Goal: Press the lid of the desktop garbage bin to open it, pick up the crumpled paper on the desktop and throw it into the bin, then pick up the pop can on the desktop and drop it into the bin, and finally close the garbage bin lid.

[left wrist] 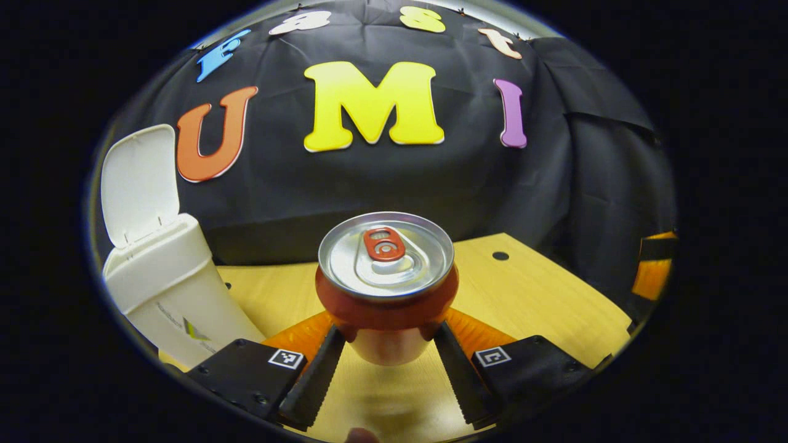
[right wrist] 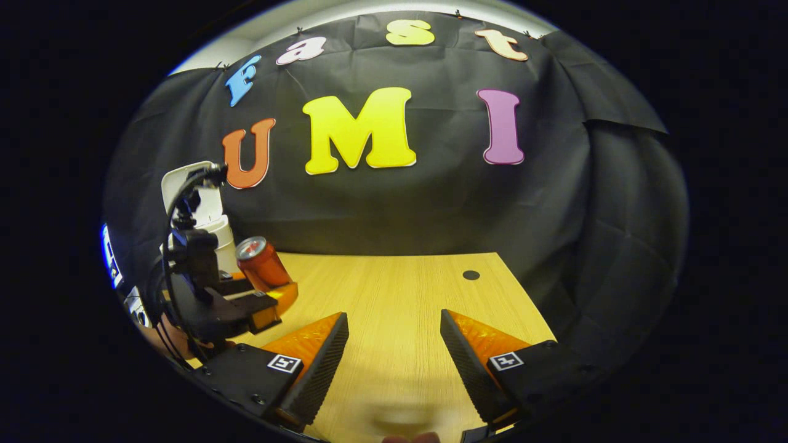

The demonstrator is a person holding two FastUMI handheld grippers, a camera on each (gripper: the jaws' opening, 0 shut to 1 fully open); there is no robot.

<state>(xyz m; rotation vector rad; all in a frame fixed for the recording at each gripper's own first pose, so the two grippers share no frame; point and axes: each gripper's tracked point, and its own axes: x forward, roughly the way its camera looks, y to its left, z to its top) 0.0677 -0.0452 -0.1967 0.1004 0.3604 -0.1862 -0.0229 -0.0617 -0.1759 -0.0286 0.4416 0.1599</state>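
Note:
In the left gripper view a red pop can with a silver top is held upright between the fingers of my left gripper, which is shut on its lower body, above the wooden desk. The white garbage bin stands to the left with its lid flipped up. In the right gripper view my right gripper stands open over bare desk with nothing between its fingers. Farther left there, the left gripper holds the can, tilted, in front of the bin.
A small dark hole marks the desk near its far right corner; the right gripper view has the hole too. Black cloth closes off the back and right side. A hand grips the left gripper's handle.

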